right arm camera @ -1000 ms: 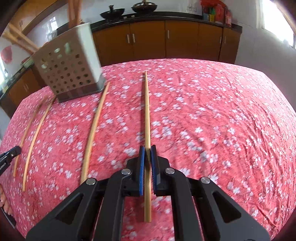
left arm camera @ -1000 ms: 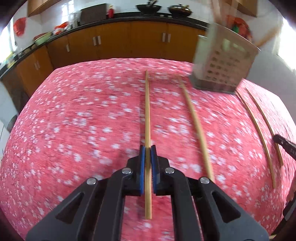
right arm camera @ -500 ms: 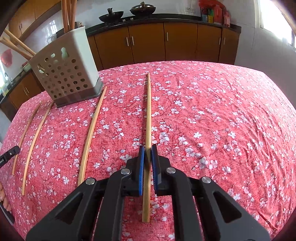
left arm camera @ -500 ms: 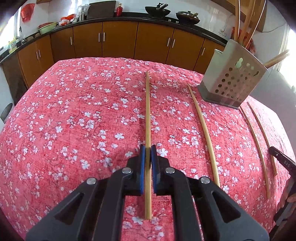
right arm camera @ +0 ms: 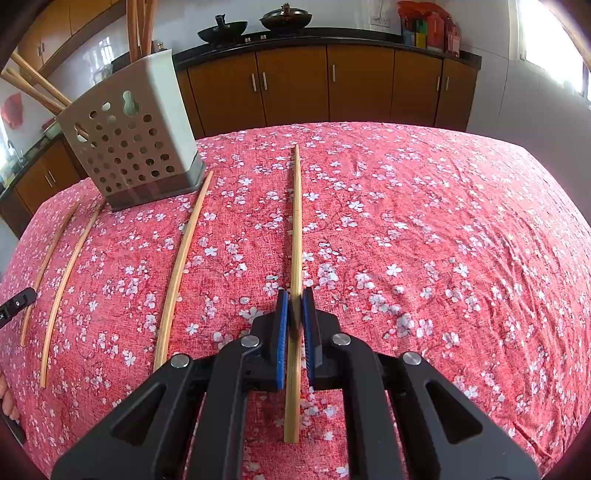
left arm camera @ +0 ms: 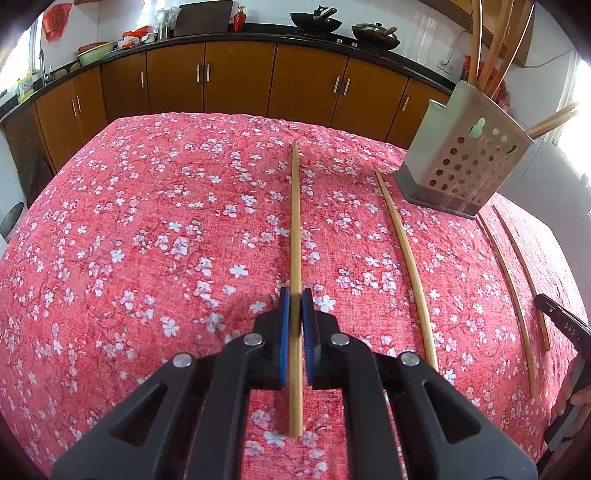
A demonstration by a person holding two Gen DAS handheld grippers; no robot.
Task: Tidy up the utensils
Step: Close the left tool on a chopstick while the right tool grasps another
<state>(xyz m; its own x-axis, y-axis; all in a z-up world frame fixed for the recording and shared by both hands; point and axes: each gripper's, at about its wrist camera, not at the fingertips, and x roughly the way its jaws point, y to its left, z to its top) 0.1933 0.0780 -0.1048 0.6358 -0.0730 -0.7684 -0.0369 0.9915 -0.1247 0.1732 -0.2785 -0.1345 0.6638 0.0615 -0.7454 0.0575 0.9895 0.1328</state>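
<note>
My left gripper (left arm camera: 294, 295) is shut on a bamboo chopstick (left arm camera: 295, 221) that runs straight ahead over the red floral tablecloth (left arm camera: 147, 240). A loose chopstick (left arm camera: 406, 258) lies to its right. The perforated grey holder (left arm camera: 465, 166) stands at the far right with several chopsticks upright in it. My right gripper (right arm camera: 294, 293) is shut on another chopstick (right arm camera: 296, 221). In its view the holder (right arm camera: 136, 147) stands at the far left, with one loose chopstick (right arm camera: 181, 258) near it and two more chopsticks (right arm camera: 62, 280) further left.
Two thin chopsticks (left arm camera: 509, 280) lie beyond the holder near the table's right edge, beside a black finger of the other gripper (left arm camera: 561, 321) and a person's hand (left arm camera: 576, 391). Brown cabinets (left arm camera: 240, 77) and a counter with woks (left arm camera: 314, 22) stand behind the table.
The left wrist view has swung and steadied, so the holder now sits sharp at the right. Both grippers stay shut on their chopsticks, and the right view has barely shifted.
</note>
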